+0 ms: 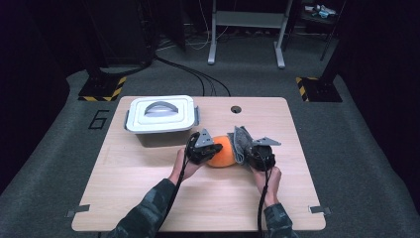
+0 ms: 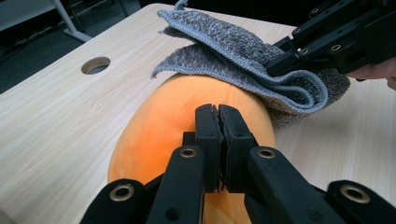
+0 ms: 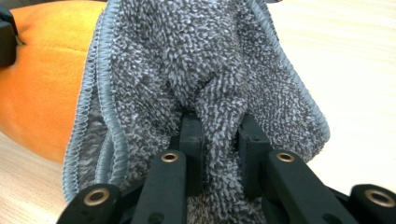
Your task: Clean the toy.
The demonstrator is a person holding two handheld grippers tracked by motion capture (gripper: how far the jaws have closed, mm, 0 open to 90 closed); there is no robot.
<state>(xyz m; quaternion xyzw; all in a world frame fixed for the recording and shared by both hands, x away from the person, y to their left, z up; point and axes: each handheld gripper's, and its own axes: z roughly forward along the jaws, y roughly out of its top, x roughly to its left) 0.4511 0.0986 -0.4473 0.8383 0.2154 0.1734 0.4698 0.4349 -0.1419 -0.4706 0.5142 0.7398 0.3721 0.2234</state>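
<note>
The orange pumpkin-like object (image 1: 221, 152) is steadied on the desk (image 1: 148, 168) by the clenched left hand-held gripper (image 2: 218, 109), so the grey towel (image 3: 205, 70) grasped by the right hand-held gripper (image 3: 219, 123) can be wiped over it

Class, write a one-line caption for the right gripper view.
Right gripper pinches a grey towel beside an orange object.

Bare table (image 1: 148, 173) around; white lidded box (image 1: 161, 115) behind-left.

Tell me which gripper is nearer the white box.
Left. The left gripper sits just below the white box, at the orange ball; the right gripper is farther right.
</note>
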